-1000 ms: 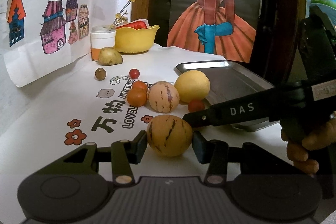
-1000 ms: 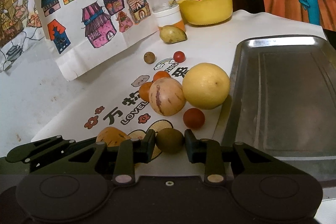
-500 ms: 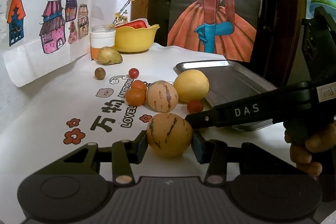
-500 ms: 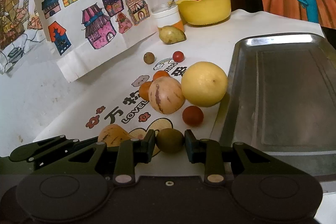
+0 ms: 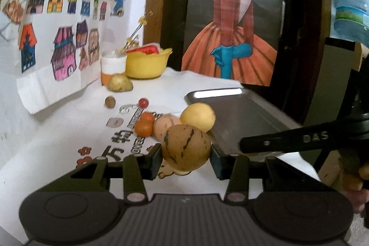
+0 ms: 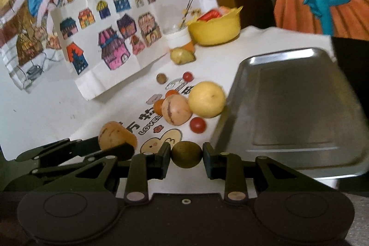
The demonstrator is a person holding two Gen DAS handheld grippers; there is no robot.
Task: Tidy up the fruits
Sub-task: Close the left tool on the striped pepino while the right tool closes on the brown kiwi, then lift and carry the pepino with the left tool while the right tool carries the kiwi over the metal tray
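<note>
The metal tray (image 6: 297, 107) holds nothing yet, so the sorting has barely begun: as I judge it, the first two fruits are in hand and everything else waits on the counter (image 6: 57, 112).

The left tongs (image 5: 185, 155) pinch a striped pepino melon (image 5: 185, 148) across its middle, one jaw pressed to each side. It appears to be clear of the counter, though the view does not show the gap plainly. The right tongs (image 6: 186, 153) are clamped on a small round olive-green fruit (image 6: 186, 153), held squarely between the tips, just beside the tray's near corner. In the right wrist view the left tongs and their melon show at lower left, near the right tongs but apart from them.

Left on the white printed cloth: a yellow citrus fruit (image 6: 206, 99) touching a second striped pepino melon (image 6: 176, 112), two small orange fruits (image 6: 159, 105) behind that melon, a red cherry tomato (image 6: 197, 125) just in front near the tray edge, another red one (image 6: 188, 76) farther back, a small brown round fruit (image 6: 161, 78), and a yellowish mango-like fruit (image 6: 182, 55) by a white cup (image 6: 177, 37) and a yellow bowl (image 6: 214, 31).

Both held fruits sit short of the tray, which lies ahead and to the right of each pair of tongs.
</note>
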